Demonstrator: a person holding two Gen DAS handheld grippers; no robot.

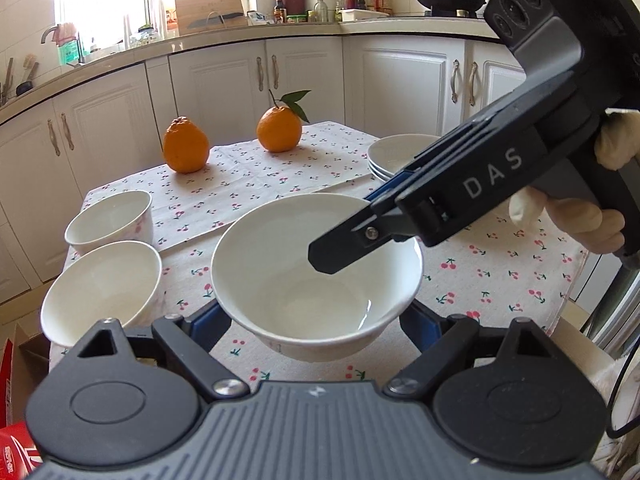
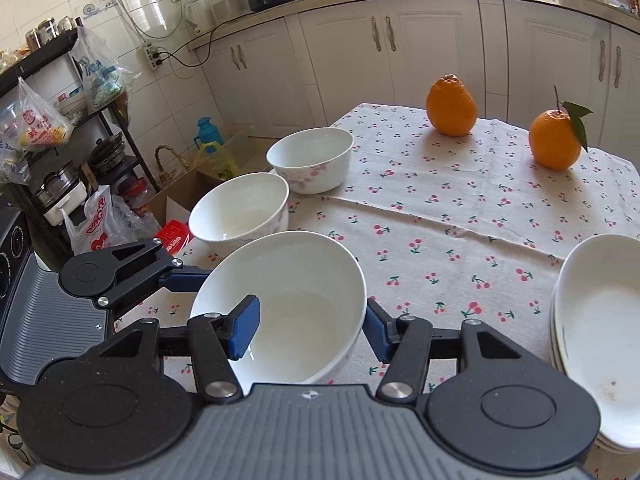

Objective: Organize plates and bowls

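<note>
White glazed ware, entry as follows: one wide bowl (image 1: 316, 276), carried clear of the cherry-print cloth (image 2: 460, 232) that covers the bench. Our right hand-held gripper (image 2: 308, 332) pinches its wall, one blue pad (image 2: 244, 330) inside the bowl and the other outside the rim, jaws narrow because only the wall's thickness lies between them. Our left hand-held gripper (image 1: 316, 328) brackets the same bowl low down, its jaws set wide on either flank; whether its pads actually press the body we cannot tell, since the bowl hides them, though we judge the second grip is there to steady a smooth, heavy piece. Two deeper bowls with a pink flower print, nearer (image 2: 240, 210) and farther (image 2: 310, 158), stand close together at the bench's left edge, apparently a grouping for bowls. Shallow plates (image 2: 600, 320), stacked, occupy the right edge, kept apart by kind. Two oranges (image 2: 451, 106) sit at the far side, well clear. We judge the carried bowl is bound for one of these groups.
</note>
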